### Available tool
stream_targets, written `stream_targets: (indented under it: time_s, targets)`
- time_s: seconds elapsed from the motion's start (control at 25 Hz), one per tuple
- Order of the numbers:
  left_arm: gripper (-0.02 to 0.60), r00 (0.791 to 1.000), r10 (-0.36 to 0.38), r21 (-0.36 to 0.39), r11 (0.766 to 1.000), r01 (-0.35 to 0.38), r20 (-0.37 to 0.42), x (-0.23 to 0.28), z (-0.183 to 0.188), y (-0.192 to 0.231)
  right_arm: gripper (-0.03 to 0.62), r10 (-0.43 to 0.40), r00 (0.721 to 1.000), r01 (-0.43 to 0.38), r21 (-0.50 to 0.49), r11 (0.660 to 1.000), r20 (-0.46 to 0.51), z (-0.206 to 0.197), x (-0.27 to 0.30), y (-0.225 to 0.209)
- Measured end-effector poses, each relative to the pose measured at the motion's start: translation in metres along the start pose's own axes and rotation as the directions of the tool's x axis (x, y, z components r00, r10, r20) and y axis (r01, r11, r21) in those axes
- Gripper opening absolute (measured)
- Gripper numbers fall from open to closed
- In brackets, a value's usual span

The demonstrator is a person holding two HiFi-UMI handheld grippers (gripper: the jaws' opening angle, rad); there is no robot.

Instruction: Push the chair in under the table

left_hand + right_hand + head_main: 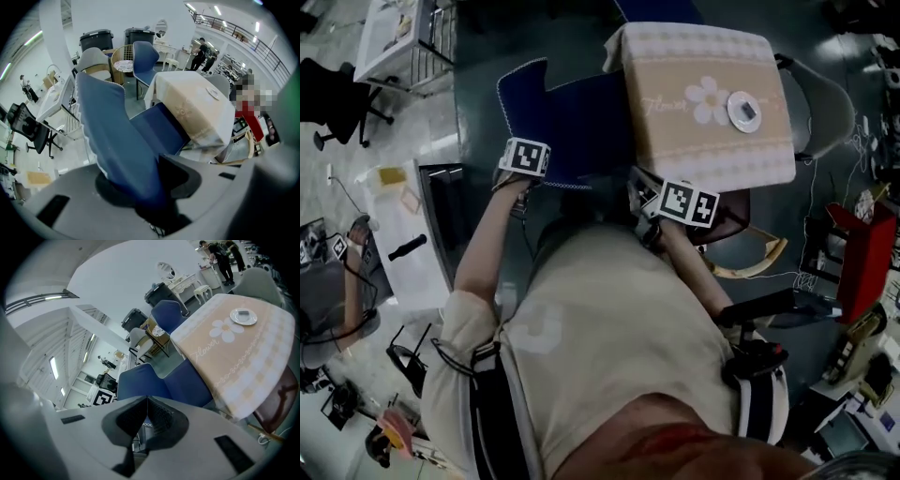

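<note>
A blue chair [567,131] stands in front of me, its seat partly under the table [712,94], which wears a beige cloth with a daisy print. My left gripper [523,164] points steeply down at the chair's left corner. In the left gripper view it [140,187] is shut on the blue backrest [112,136], which runs up from between the jaws. My right gripper [686,202] hangs at the chair's right side, close under the table's near edge. Seen from its own camera, the right gripper [146,399] is shut with nothing between the pads, the chair [154,380] just beyond.
A white saucer [744,111] lies on the tablecloth. A second blue chair [143,58] stands beyond the table, a grey chair [825,94] to its right, a brown wooden seat [750,248] below its near right corner. Black bins [96,40] stand farther back. A red box [862,253] is at right.
</note>
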State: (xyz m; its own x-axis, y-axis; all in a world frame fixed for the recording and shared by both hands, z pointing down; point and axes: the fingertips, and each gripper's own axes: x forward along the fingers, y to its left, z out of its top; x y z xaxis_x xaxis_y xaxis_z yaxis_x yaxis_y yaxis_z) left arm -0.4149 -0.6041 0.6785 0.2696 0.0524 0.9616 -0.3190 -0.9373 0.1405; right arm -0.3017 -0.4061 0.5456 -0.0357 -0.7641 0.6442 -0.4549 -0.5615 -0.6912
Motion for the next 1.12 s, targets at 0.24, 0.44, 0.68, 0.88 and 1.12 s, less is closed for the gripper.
stream_targets:
  time_s: [0.24, 0.44, 0.68, 0.88, 1.12]
  targets:
    - [0.137, 0.999, -0.035, 0.018, 0.999, 0.034, 0.036, 0.0, 0.006, -0.001, 0.012, 0.019, 0.999, -0.021, -0.042, 0.999, -0.04, -0.006, 0.011, 0.014]
    - [0.138, 1.0, -0.013, 0.029, 1.0, 0.012, 0.027, 0.004, 0.006, 0.003, 0.012, 0.019, 0.998, -0.023, -0.059, 0.998, -0.068, -0.011, 0.013, 0.015]
    - [0.14, 0.999, 0.003, 0.051, 0.999, -0.005, 0.044, 0.0, 0.011, 0.007, 0.012, 0.012, 0.996, -0.017, -0.063, 0.998, -0.083, -0.016, 0.012, 0.018]
    - [0.147, 0.988, -0.156, 0.008, 0.988, 0.156, 0.0, -0.002, 0.001, -0.018, 0.012, 0.006, 0.998, -0.01, -0.067, 0.998, -0.067, -0.019, 0.013, 0.02]
    - [0.15, 1.0, 0.007, 0.074, 0.997, -0.008, 0.019, -0.016, 0.013, 0.023, 0.012, -0.019, 1.0, 0.018, -0.041, 0.999, -0.022, -0.023, 0.004, 0.016]
